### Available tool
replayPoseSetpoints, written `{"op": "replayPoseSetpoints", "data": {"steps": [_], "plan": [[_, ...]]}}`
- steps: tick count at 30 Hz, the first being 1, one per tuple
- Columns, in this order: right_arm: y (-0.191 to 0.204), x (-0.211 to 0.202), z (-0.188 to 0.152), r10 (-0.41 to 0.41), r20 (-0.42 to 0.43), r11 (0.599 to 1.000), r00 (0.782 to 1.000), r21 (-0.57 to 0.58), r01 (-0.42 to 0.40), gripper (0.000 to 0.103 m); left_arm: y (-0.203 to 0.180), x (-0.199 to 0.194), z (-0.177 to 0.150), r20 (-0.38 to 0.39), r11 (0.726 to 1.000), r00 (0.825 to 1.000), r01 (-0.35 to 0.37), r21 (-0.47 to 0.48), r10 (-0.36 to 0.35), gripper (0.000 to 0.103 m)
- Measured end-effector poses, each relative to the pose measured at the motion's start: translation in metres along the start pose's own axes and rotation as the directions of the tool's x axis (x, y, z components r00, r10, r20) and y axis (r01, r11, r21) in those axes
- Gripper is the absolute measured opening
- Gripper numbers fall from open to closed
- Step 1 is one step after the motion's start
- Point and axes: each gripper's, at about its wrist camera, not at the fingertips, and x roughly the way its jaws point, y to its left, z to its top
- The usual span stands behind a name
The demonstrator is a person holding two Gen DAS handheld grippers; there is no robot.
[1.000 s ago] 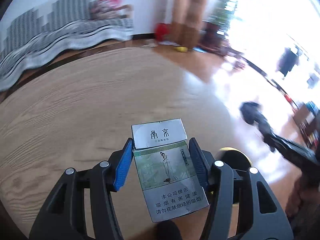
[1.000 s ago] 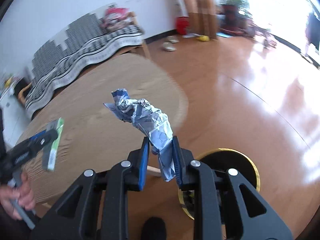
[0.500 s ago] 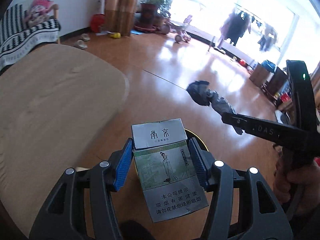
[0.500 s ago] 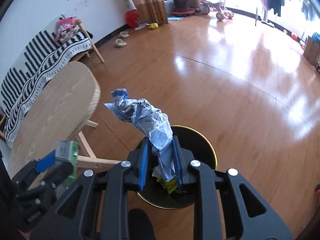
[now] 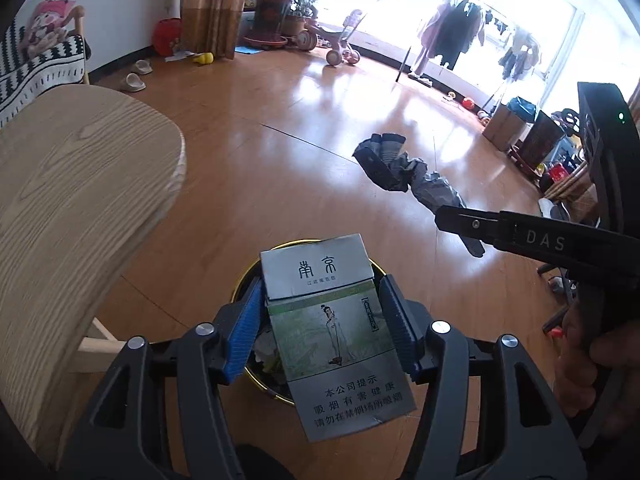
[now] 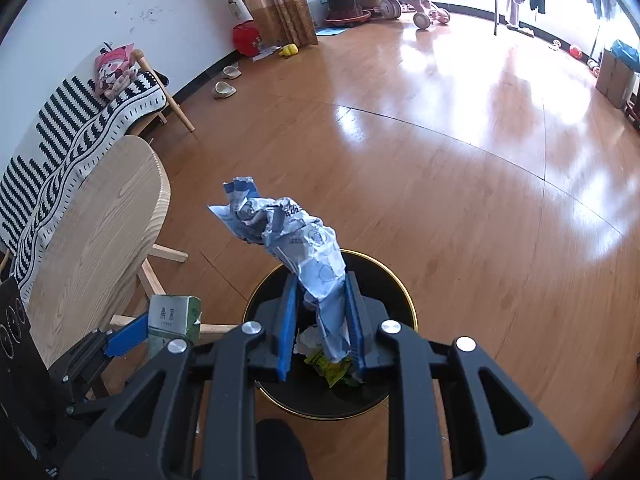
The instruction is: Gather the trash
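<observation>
My left gripper (image 5: 320,312) is shut on a grey-and-green cigarette pack (image 5: 332,328) and holds it over a black trash bin with a gold rim (image 5: 244,280). My right gripper (image 6: 322,312) is shut on a crumpled blue-and-white wrapper (image 6: 296,248) and holds it over the same bin (image 6: 404,292), which has trash inside. The right gripper with the wrapper (image 5: 404,176) also shows at the right of the left wrist view. The left gripper with the pack (image 6: 172,316) shows at the lower left of the right wrist view.
A light wooden table (image 5: 72,200) stands left of the bin, its legs (image 6: 168,252) close to it. A striped-covered bench (image 6: 80,120) is by the wall. Slippers (image 6: 224,88), plants, a toy tricycle (image 5: 340,48) and a clothes rack lie across the wooden floor.
Both grippers have swung off the table and over the floor to the bin, each still holding its piece of trash. The bin now lies right under both.
</observation>
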Motion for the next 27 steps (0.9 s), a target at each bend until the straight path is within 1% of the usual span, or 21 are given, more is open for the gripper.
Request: {"op": "replayPoseSetpoints", "data": {"steps": [2, 6, 10, 11, 16, 22, 25, 27], "plan": [[-0.002, 0.001, -0.001, 0.003, -0.003, 1.0, 1.0, 0.005, -0.002, 0.023, -0.002, 0.003, 0.0, -0.002, 1.0, 1.0, 0.005, 0.006, -0.005, 0.057], [-0.005, 0.004, -0.001, 0.003, -0.009, 1.0, 1.0, 0.011, -0.003, 0.023, -0.003, 0.004, 0.0, -0.004, 1.0, 1.0, 0.011, 0.018, -0.011, 0.066], [-0.003, 0.006, 0.0, 0.007, -0.018, 1.0, 1.0, 0.007, -0.007, 0.023, -0.004, 0.001, 0.0, 0.003, 1.0, 1.0, 0.004, 0.029, -0.004, 0.068], [-0.004, 0.006, 0.0, 0.008, -0.02, 1.0, 1.0, 0.005, -0.008, 0.023, -0.003, 0.0, -0.001, 0.006, 1.0, 1.0, 0.003, 0.029, -0.003, 0.07], [0.0, 0.01, 0.001, 0.005, -0.035, 1.0, 0.999, -0.007, -0.006, 0.023, -0.001, -0.01, -0.001, 0.027, 0.999, 0.999, -0.019, 0.031, 0.018, 0.074], [0.009, 0.015, 0.004, -0.008, -0.054, 1.0, 0.999, -0.027, 0.006, 0.023, 0.016, -0.034, 0.001, 0.063, 0.998, 0.996, -0.063, 0.03, 0.061, 0.078], [0.013, 0.019, 0.003, -0.018, -0.067, 0.999, 0.998, -0.035, 0.015, 0.028, 0.03, -0.048, 0.003, 0.081, 0.996, 0.993, -0.089, 0.008, 0.088, 0.083], [0.015, 0.021, 0.005, -0.022, -0.069, 0.999, 0.997, -0.039, 0.019, 0.038, 0.04, -0.059, 0.002, 0.095, 0.994, 0.989, -0.112, -0.004, 0.112, 0.085]]}}
